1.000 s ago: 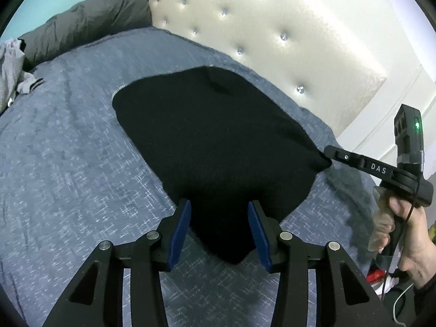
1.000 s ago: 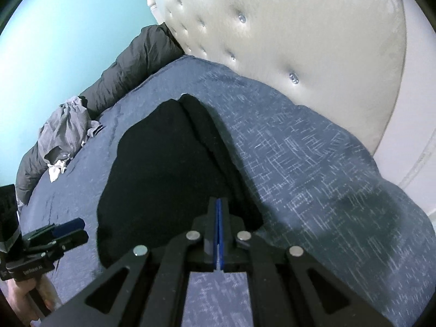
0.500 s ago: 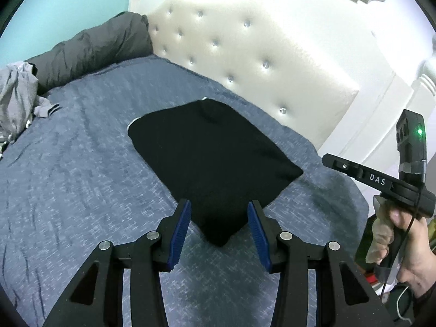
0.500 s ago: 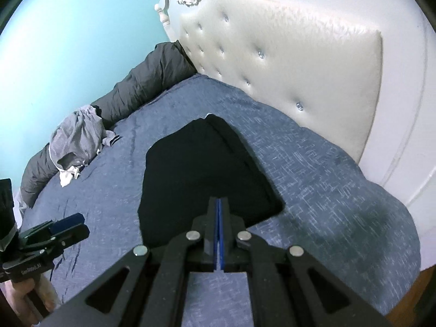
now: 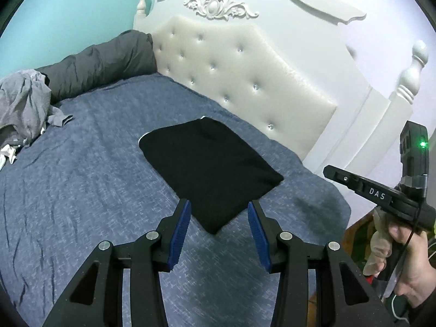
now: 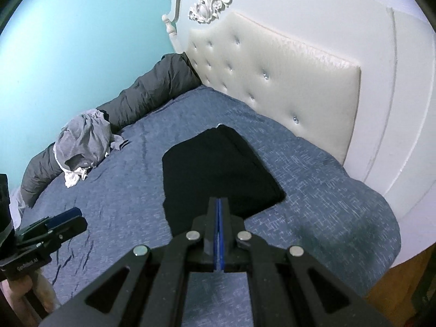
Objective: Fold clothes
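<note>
Both your claws drew back from the folded black garment point(image 5: 209, 171) on the bed point(image 5: 81, 190), left claw point(image 5: 218, 226) released, right claw point(image 6: 220, 207) clenched empty, grey clothes pile point(image 6: 81, 144) well apart.

Open blue bedspread point(image 5: 81, 190) across near and left side, wide room to pass. Folded black garment point(image 5: 209, 169) lies flat mid-bed, low, nothing standing on it. Far left: crumpled grey clothes pile point(image 5: 21, 109) and dark grey duvet roll point(image 5: 103, 62) against teal wall block that edge. Tufted headboard point(image 5: 239, 81) closes far right side; narrow strip of bedspread between it and garment. Right bed edge drops off near headboard
</note>
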{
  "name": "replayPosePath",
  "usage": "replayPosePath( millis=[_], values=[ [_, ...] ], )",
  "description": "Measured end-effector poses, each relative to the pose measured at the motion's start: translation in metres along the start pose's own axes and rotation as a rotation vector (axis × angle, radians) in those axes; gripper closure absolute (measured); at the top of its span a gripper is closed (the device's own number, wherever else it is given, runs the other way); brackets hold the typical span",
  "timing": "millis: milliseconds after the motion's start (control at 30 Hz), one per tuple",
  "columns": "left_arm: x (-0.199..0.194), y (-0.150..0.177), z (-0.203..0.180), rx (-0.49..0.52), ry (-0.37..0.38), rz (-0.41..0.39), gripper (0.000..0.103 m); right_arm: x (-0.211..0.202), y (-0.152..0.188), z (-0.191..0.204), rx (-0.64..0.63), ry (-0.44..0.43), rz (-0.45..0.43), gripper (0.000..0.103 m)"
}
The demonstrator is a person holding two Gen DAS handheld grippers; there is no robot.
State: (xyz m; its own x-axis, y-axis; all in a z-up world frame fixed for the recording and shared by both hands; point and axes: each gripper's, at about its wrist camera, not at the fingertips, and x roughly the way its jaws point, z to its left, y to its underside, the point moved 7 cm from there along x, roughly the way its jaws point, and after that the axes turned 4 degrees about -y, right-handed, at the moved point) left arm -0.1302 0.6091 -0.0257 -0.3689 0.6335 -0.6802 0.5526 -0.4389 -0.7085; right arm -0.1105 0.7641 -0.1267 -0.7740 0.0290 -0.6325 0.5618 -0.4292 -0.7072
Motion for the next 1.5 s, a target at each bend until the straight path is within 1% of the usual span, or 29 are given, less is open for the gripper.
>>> replayPosePath(
  millis=[233,567,1067,1333,1400,1500],
  values=[
    [-0.027,0.004,-0.004,0.004,0.000,-0.026,0.055,-0.027,0.005,0.023,-0.023,-0.001,-0.021,0.102],
    [-0.067,0.006,-0.010,0.031,-0.010,-0.077,0.054,-0.063,0.015,0.052,-0.079,0.027,-0.055,0.102],
    [-0.120,0.018,-0.008,0.041,-0.022,-0.123,0.042,-0.111,0.039,0.079,-0.079,0.049,-0.086,0.102],
    [-0.140,0.028,-0.007,0.048,-0.025,-0.132,0.040,-0.130,0.054,0.091,-0.080,0.062,-0.099,0.101],
    [-0.145,0.031,-0.007,0.051,-0.026,-0.136,0.033,-0.135,0.057,0.094,-0.082,0.065,-0.107,0.100],
    [-0.151,0.035,-0.006,0.054,-0.031,-0.142,0.031,-0.140,0.064,0.097,-0.074,0.065,-0.113,0.096]
  ],
)
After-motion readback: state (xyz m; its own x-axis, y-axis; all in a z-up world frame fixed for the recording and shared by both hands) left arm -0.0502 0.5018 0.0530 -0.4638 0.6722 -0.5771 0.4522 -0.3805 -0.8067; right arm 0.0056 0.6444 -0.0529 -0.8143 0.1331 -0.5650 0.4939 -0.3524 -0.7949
